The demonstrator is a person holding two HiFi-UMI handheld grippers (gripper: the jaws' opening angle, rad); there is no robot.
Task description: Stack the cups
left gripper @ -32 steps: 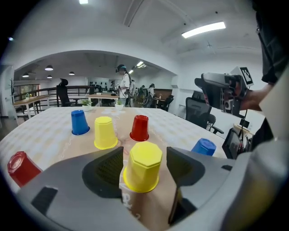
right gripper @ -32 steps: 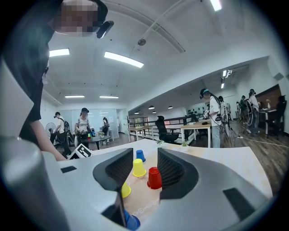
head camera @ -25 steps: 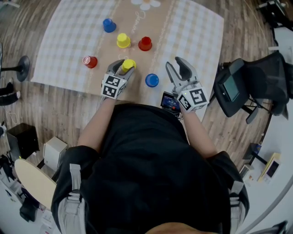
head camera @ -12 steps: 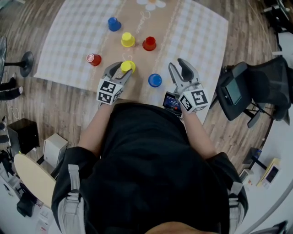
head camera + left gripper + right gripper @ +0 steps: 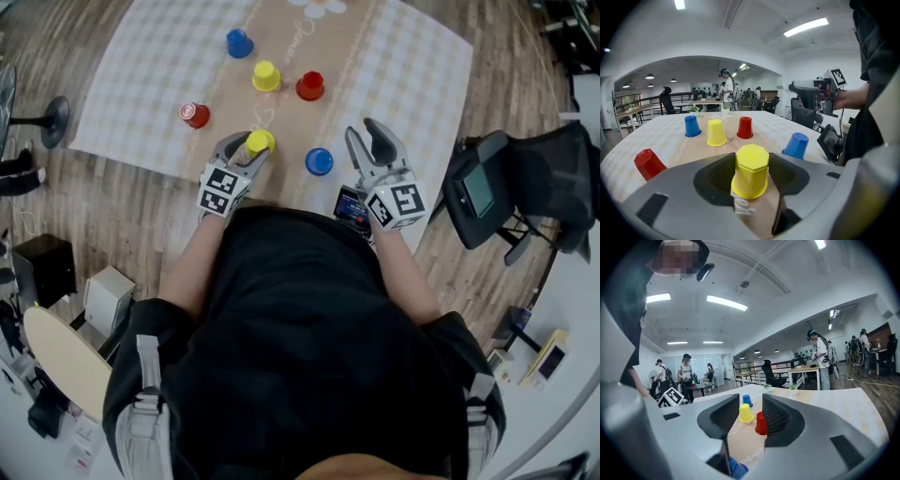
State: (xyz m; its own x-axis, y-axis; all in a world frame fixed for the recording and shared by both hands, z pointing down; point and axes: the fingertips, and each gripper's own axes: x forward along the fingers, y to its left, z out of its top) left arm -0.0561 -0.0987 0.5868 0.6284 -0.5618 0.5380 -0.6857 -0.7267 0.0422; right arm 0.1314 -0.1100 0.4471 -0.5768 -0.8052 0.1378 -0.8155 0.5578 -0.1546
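An upside-down yellow cup (image 5: pixel 260 142) (image 5: pixel 751 169) sits between the jaws of my left gripper (image 5: pixel 250 147) (image 5: pixel 751 160), which is shut on it near the cloth's front edge. On the cloth stand a blue cup (image 5: pixel 239 42) (image 5: pixel 692 126), a second yellow cup (image 5: pixel 266 76) (image 5: pixel 716 132), a red cup (image 5: pixel 309 86) (image 5: pixel 745 127) and a nearer blue cup (image 5: pixel 319 161) (image 5: pixel 796 145). Another red cup (image 5: pixel 195 114) (image 5: pixel 648 163) lies on its side at the left. My right gripper (image 5: pixel 366 139) (image 5: pixel 751 405) hovers open to the right of the near blue cup, with nothing between its jaws.
The cups rest on a checked cloth (image 5: pixel 141 75) with a brown middle strip, laid over a wooden surface. A black chair (image 5: pixel 534 178) with a small screen (image 5: pixel 473 187) stands at the right. A small device (image 5: pixel 350 208) hangs by my right hand. People stand at desks in the background.
My left gripper has drawn back towards me and slightly left, carrying the yellow cup away from the near blue cup. The right gripper has kept still.
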